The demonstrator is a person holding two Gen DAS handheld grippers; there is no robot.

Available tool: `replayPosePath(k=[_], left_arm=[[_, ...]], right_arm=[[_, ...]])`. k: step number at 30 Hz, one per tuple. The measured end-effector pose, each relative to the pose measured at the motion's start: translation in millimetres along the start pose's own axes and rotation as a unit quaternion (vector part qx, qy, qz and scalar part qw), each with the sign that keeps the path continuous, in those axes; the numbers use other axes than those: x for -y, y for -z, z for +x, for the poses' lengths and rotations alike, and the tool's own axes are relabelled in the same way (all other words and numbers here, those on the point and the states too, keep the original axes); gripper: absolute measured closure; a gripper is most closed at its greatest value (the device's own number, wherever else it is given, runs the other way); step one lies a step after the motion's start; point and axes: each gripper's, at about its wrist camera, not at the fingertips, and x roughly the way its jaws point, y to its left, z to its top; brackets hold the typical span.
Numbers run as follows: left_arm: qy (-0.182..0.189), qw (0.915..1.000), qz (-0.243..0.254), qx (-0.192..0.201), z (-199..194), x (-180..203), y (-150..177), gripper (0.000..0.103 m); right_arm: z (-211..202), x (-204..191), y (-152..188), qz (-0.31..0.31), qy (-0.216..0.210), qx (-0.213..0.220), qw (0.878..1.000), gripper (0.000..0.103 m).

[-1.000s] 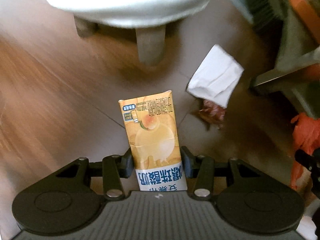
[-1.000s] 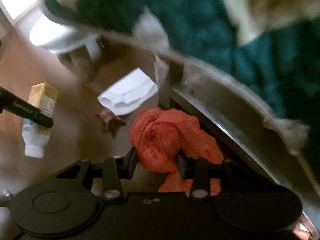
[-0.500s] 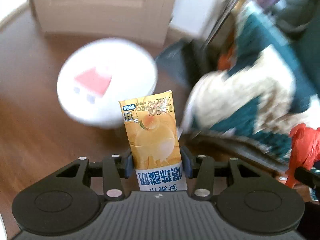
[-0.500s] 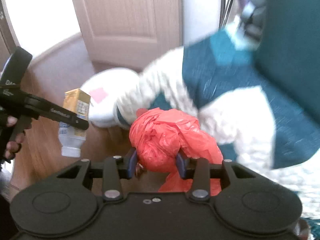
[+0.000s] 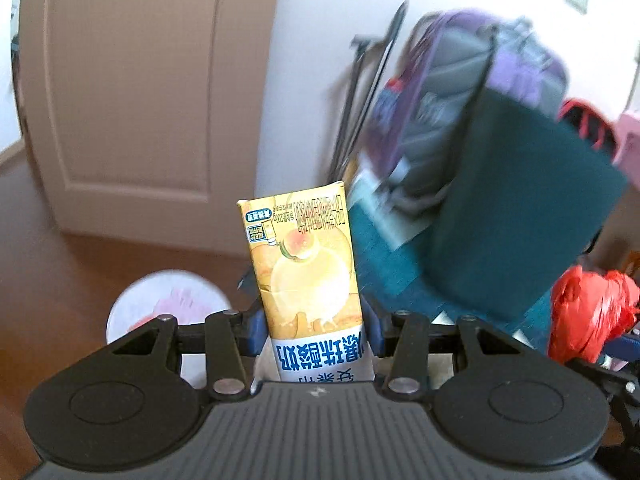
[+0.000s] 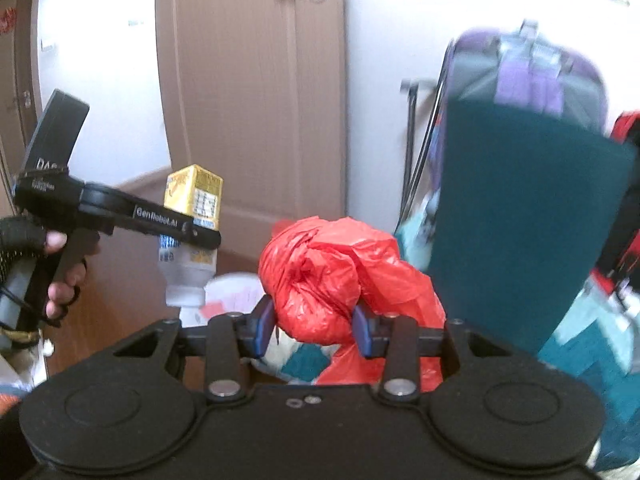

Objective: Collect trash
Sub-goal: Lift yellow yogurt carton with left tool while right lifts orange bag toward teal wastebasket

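A yellow and white drink carton (image 5: 308, 280) stands between the blue pads of my left gripper (image 5: 314, 330), which is shut on its lower part. The same carton (image 6: 192, 224) shows in the right wrist view, held high at the left by the left gripper (image 6: 188, 234) in a gloved hand (image 6: 36, 264). My right gripper (image 6: 314, 326) is shut on a crumpled red plastic bag (image 6: 332, 276); part of the bag hangs below the pads. That red bag (image 5: 588, 312) also appears at the right edge of the left wrist view.
A round white stool (image 5: 168, 304) stands on the brown wood floor (image 5: 52, 280) below. A wooden door (image 5: 132, 96) and white wall are ahead. A dark teal chair back (image 6: 520, 216) with a purple and grey backpack (image 6: 532, 68) stands at the right.
Both grippers have risen from near the floor with their loads. The views swung up from the floor, white paper and stool legs to the door, wall and chair.
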Motion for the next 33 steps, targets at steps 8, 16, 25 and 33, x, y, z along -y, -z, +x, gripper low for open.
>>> replayPosePath(k=[8, 16, 25, 33], left_arm=[[0.035, 0.9965, 0.038, 0.065, -53.2, 66.9, -56.9, 0.056], [0.062, 0.9895, 0.081, 0.102, -68.3, 137.8, -112.2, 0.056], [0.080, 0.9877, 0.090, 0.099, -45.8, 185.6, -160.7, 0.056], [0.089, 0.9886, 0.081, 0.091, -6.4, 212.9, -191.7, 0.057]], right_arm=[[-65.2, 31.7, -60.8, 0.001, 0.014, 0.084, 0.996, 0.063], [-103.8, 67.8, -115.7, 0.003, 0.038, 0.146, 0.989, 0.063], [-97.0, 108.4, -158.2, 0.008, 0.053, 0.164, 0.985, 0.063], [-71.0, 161.9, -176.2, 0.066, 0.052, 0.170, 0.982, 0.063]])
